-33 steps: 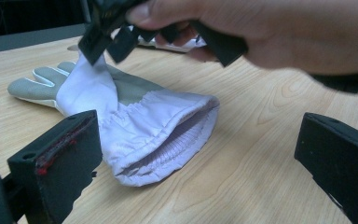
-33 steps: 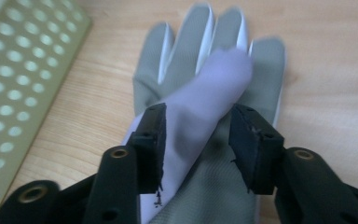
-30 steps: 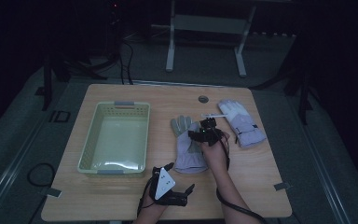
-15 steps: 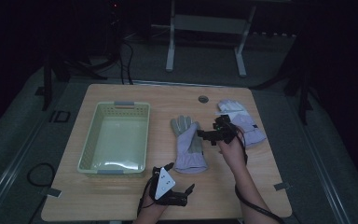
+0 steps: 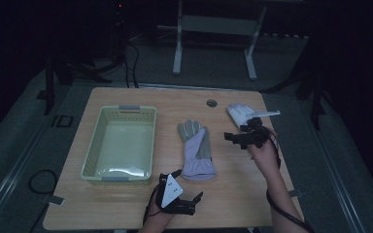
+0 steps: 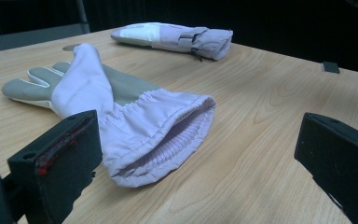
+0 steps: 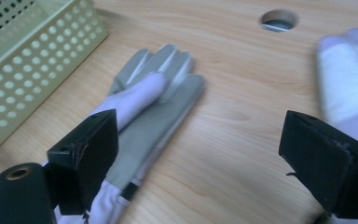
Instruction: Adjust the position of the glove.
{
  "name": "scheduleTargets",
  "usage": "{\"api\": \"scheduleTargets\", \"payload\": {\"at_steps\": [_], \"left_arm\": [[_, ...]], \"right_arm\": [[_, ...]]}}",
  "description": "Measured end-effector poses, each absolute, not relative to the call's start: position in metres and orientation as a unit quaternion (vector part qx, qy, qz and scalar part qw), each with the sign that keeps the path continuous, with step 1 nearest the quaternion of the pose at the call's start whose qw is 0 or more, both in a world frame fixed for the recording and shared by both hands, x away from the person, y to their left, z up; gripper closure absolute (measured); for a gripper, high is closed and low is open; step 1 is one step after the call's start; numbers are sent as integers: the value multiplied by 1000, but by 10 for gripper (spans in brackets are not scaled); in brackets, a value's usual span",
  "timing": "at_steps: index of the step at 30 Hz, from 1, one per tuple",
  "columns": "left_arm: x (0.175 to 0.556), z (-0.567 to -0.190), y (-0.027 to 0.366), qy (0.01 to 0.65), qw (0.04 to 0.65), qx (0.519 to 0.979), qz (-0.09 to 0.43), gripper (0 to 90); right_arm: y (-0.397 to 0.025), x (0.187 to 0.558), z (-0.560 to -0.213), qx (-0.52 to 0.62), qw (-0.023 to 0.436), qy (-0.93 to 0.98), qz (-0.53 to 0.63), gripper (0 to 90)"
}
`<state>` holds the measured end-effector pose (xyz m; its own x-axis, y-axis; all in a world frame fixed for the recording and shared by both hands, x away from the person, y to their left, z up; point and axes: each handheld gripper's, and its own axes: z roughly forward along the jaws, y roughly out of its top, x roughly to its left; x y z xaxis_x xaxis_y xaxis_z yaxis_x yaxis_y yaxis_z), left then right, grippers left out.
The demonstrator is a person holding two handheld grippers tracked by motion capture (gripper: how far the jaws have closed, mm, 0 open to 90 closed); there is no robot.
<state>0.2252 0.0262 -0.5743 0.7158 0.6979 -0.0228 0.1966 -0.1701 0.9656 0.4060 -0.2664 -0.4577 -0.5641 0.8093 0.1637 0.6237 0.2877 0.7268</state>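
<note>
My right tool (image 5: 245,137) hangs above the counter (image 5: 126,99) between the two gloves, its jaws spread wide with nothing in them. In the right gripper view the grey-palmed glove (image 7: 154,100) lies flat below my left jaw, fingers pointing toward the round hole (image 7: 278,19) in the counter, and the white glove (image 7: 354,84) sits blurred beside my right jaw. My left tool (image 5: 184,204) rests low at the near edge of the counter, jaws also wide and empty, aimed at the open cuff of the grey-palmed glove (image 6: 121,112), with the white glove (image 6: 177,37) farther back. The green basket (image 5: 97,145) stands left of the grey-palmed glove, apart from it.
</note>
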Motion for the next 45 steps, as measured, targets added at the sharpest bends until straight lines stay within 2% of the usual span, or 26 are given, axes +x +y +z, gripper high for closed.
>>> {"api": "scheduleTargets", "payload": {"at_steps": [1,4,14,21,26,30,31,34,35,38,42,45], "left_arm": [[225,-574,26,305,567,732,221,10],[225,-574,26,305,566,733,222,10],[225,-574,26,304,567,733,221,10],[225,-574,26,304,567,733,219,10],[225,-574,26,303,568,733,219,10],[226,-574,26,302,569,734,217,10],[225,-574,26,302,569,734,217,10],[225,-574,26,301,569,734,217,10],[225,-574,26,301,569,734,217,10],[225,-574,26,300,569,734,218,10],[225,-574,26,300,569,734,218,10],[225,-574,26,299,569,734,218,10]], "right_arm": [[-278,408,-456,454,138,792,384,120],[-292,412,-455,461,144,789,381,143],[-325,423,-461,453,188,805,333,130],[-351,430,-466,485,160,789,341,115],[-358,438,-468,499,185,779,333,110],[-362,443,-468,498,192,777,335,163],[-367,449,-466,500,189,772,344,228],[-371,458,-464,505,190,770,342,307],[-371,460,-464,504,189,771,340,365],[-371,467,-465,514,180,770,333,468],[-367,477,-472,509,178,782,312,527],[-361,483,-478,498,176,795,300,512]]}}
